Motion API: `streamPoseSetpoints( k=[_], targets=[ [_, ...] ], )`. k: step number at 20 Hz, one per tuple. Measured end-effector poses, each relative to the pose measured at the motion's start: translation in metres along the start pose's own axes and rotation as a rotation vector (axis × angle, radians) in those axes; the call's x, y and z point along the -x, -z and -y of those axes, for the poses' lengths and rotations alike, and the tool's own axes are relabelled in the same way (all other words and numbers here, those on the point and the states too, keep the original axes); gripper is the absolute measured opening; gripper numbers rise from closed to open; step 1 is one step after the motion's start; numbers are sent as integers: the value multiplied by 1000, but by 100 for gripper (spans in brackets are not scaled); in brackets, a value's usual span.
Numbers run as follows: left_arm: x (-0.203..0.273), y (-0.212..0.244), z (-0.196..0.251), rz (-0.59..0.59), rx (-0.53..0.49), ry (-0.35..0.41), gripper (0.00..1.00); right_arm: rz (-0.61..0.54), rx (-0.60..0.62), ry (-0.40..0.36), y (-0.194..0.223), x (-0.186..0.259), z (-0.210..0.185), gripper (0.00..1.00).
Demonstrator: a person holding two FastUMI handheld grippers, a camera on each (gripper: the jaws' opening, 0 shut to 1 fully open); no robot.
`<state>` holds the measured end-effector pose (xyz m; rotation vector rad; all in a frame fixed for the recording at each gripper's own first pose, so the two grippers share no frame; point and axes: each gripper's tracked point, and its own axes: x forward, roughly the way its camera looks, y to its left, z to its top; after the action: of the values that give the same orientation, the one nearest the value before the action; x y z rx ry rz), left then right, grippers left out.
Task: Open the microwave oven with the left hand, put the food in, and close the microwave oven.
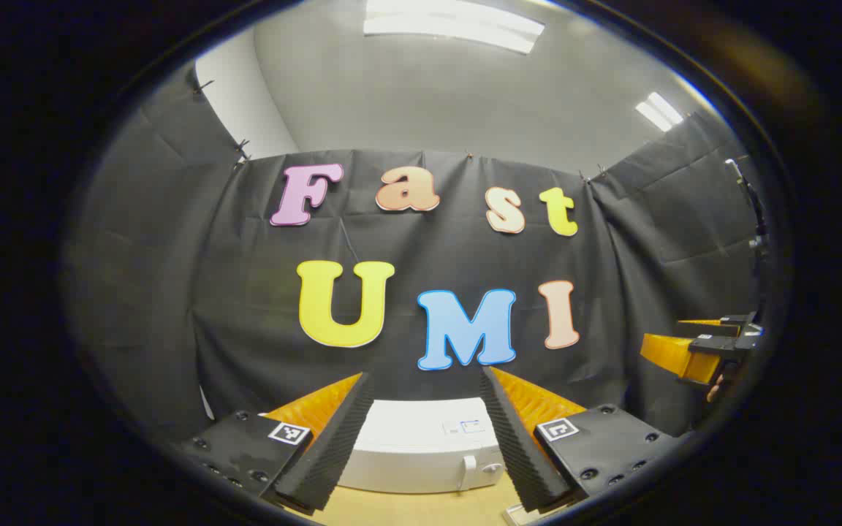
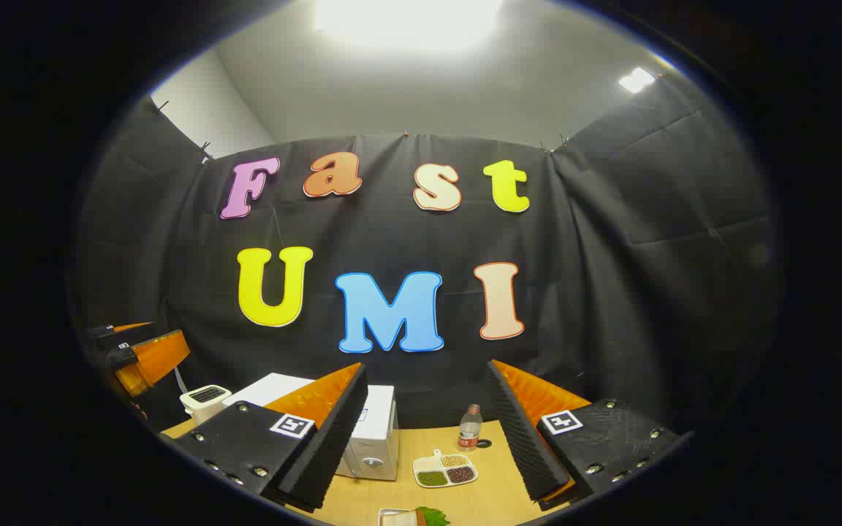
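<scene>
Nearest in the left gripper view: left gripper [image 1: 427, 438] with fingers spread wide apart, clamped on nothing, aimed level at the booth wall. Between those fingers, just beyond, the white microwave oven [image 1: 421, 446] on the wooden table [image 1: 421, 508], seen from its top and front, door shut, a small white handle at its right front and a label on top. Farther right in that view, the right gripper [image 1: 684, 343] held by a hand at the rim. In the right gripper view, nearest: right gripper [image 2: 425, 431], fingers likewise well apart and gripping nothing. At the bottom edge, a plate [image 2: 395, 517] with food and a green leaf, partly cut off. Beyond it, a divided dish [image 2: 445, 469] of beans or grains in three compartments, and behind that an upright clear bottle [image 2: 469, 427]. Left of the dish, the microwave again, seen from its right end with a round knob low on the front panel. Farther left, a white toaster [image 2: 205, 400] near the table's edge, and the other gripper above it at the rim.
</scene>
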<state>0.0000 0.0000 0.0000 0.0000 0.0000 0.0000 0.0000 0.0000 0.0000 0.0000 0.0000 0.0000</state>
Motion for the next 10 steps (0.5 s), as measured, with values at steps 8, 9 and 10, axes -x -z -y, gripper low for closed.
streamPoseSetpoints(
  k=[8, 9, 10],
  targets=[
    [-18, 2, 11, -8, -6, 5, 96, -23, 0, -13, 13, -19, 4, 97],
    [-19, 5, 12, -10, -8, 6, 94, -23, -7, -13, 15, -21, 4, 97],
    [-21, 5, 14, -11, -11, 6, 94, -26, -12, -16, 17, -22, 3, 97]
  ],
)
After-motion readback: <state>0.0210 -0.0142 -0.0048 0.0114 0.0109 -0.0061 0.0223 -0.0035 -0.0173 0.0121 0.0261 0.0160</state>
